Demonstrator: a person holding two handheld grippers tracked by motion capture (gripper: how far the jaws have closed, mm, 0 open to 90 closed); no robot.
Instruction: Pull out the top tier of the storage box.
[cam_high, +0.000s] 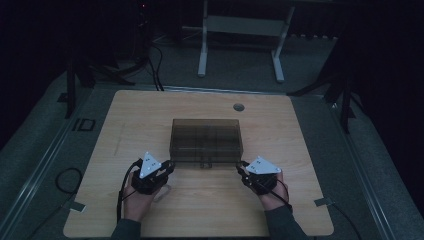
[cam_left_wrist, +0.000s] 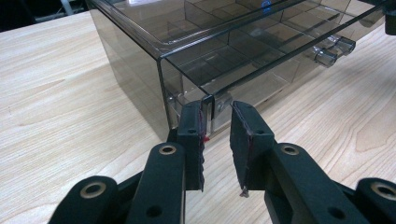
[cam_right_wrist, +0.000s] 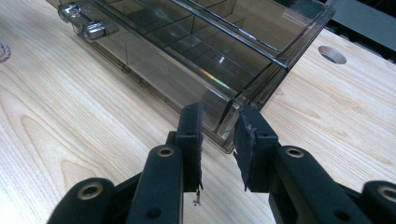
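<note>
Organizer box (cam_high: 206, 142): left gripper (cam_left_wrist: 217, 133) and right gripper (cam_right_wrist: 218, 133) jaws bracket its 2 front corners, unclenched; uneven clamping could skew it.

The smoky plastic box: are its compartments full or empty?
Empty, as far as visible: through the clear walls of the box, the divided compartments show bare bottoms and no contents.

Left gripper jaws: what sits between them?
In the left gripper view, the left gripper has the smoked plastic box's front corner edge between its pads, with a gap beside it.
</note>
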